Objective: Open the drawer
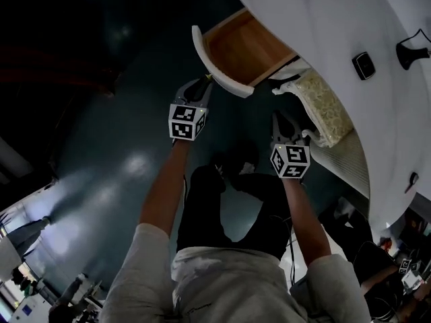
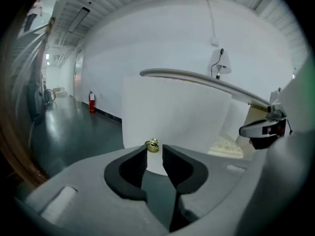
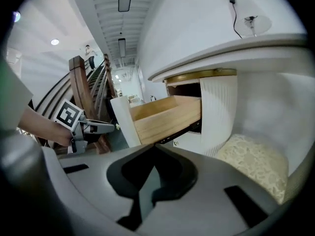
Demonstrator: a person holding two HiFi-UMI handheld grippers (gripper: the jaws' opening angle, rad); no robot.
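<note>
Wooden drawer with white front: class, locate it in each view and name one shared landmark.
Head view: wooden drawer, top centre.
Left gripper view: its white front fills the centre.
Right gripper view: centre-left.
Shared landmark: cream patterned cushion.

drawer (image 1: 246, 46): white front, tan wood inside | knob (image 2: 152, 145): gold | cushion (image 1: 323, 103): cream, lacy pattern | desk (image 1: 350, 5): white | floor (image 1: 121, 133): dark teal | extinguisher (image 2: 91, 102): red
</note>
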